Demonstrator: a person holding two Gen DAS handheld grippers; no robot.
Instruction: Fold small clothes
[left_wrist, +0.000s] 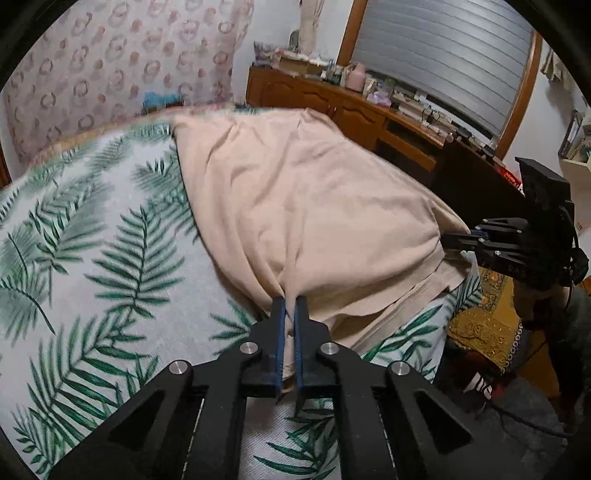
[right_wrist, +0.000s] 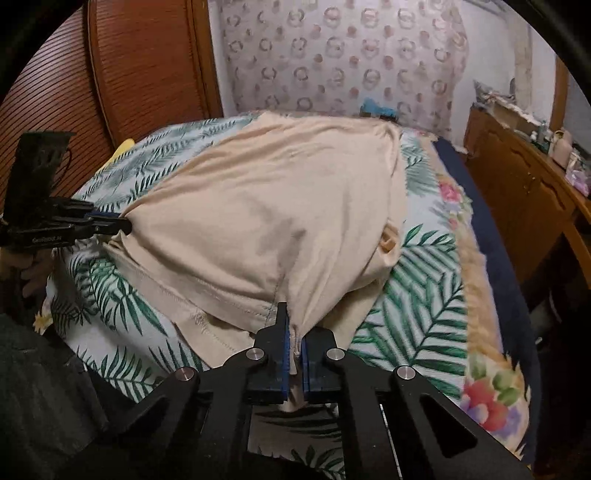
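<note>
A beige garment (left_wrist: 303, 192) (right_wrist: 258, 206) lies spread on a bed cover printed with green palm leaves (left_wrist: 92, 240) (right_wrist: 424, 295). My left gripper (left_wrist: 290, 306) is shut on the near edge of the garment, with fabric bunched between its blue pads. Seen from the right wrist, the left gripper (right_wrist: 125, 223) pinches the garment's left corner. My right gripper (right_wrist: 293, 321) is shut on a gathered fold at the hem. From the left wrist, the right gripper (left_wrist: 448, 240) meets the garment's right corner. Both held corners pull the cloth into creases.
A wooden dresser (left_wrist: 332, 99) (right_wrist: 517, 177) loaded with small items runs along the bed's far side. A ribbed wooden panel (right_wrist: 129, 74) stands at the left. A patterned curtain (left_wrist: 110, 66) hangs behind. A yellow patterned cloth (left_wrist: 484, 317) lies beside the bed edge.
</note>
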